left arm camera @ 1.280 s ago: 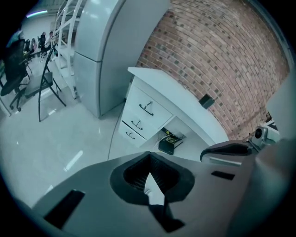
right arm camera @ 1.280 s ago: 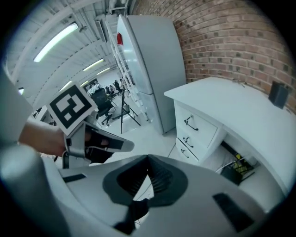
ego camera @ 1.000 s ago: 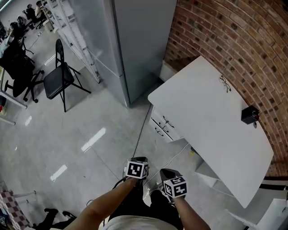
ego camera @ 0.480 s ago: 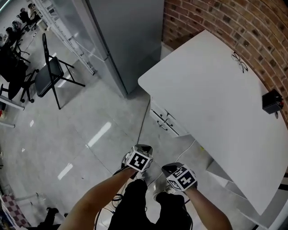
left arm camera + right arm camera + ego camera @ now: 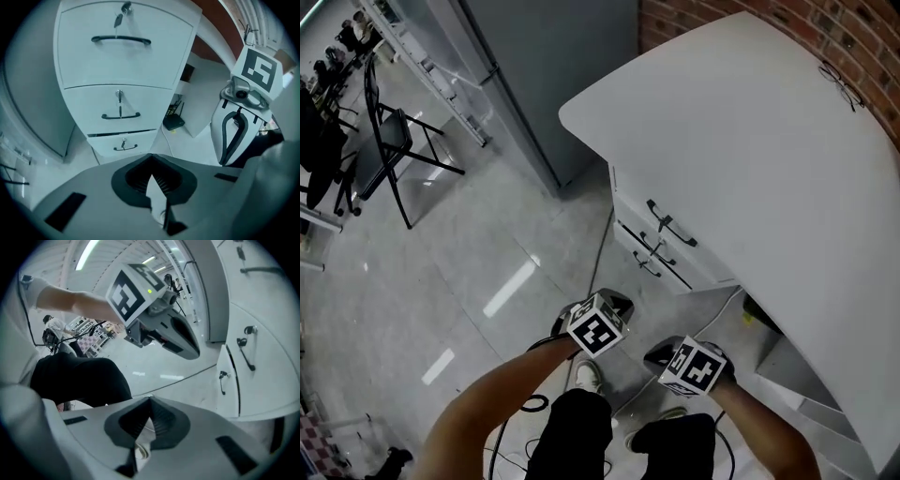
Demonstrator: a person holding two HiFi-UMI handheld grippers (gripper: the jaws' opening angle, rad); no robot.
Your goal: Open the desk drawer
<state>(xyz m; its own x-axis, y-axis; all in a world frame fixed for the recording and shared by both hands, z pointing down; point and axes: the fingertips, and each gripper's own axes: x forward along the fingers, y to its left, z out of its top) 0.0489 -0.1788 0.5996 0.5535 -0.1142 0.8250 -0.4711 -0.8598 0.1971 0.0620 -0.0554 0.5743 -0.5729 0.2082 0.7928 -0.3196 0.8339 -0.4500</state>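
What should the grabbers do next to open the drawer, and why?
Probably move the left gripper forward toward the dark curved handle on the white top drawer and open its jaws: they are together, empty, and well short of it.

Black trousers and a white shoe show behind the pale-grey left gripper and right gripper, each with dark ribbed pads and a white cube of black square markers, a black cable behind the left.
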